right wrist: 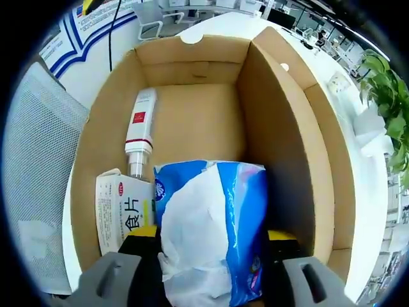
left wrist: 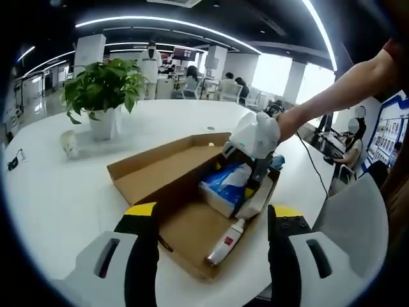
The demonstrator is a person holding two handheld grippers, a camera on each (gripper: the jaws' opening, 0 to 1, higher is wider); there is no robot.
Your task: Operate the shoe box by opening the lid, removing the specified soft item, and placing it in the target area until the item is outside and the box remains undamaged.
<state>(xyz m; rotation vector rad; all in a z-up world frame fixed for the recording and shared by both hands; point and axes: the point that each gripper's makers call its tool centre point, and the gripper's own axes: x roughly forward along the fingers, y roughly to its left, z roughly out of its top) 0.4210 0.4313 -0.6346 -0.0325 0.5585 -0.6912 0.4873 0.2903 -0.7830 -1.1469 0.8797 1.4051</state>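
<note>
My right claw [right wrist: 208, 256] is clamped on the blue pack [right wrist: 211, 230] inside the open box [right wrist: 281, 128]; I should lift straight, clearing the walls. Left claw [left wrist: 212, 220] hangs apart.

Open-plan office, at a large shared table

Long ceiling light strips [left wrist: 166, 22] ran over a round white table [left wrist: 57, 192] bearing a potted plant [left wrist: 102, 93]; people sat at desks [left wrist: 192, 83] behind, between white columns [left wrist: 88, 51], beside bright windows [left wrist: 271, 73] and a mesh chair [right wrist: 38, 166].
</note>
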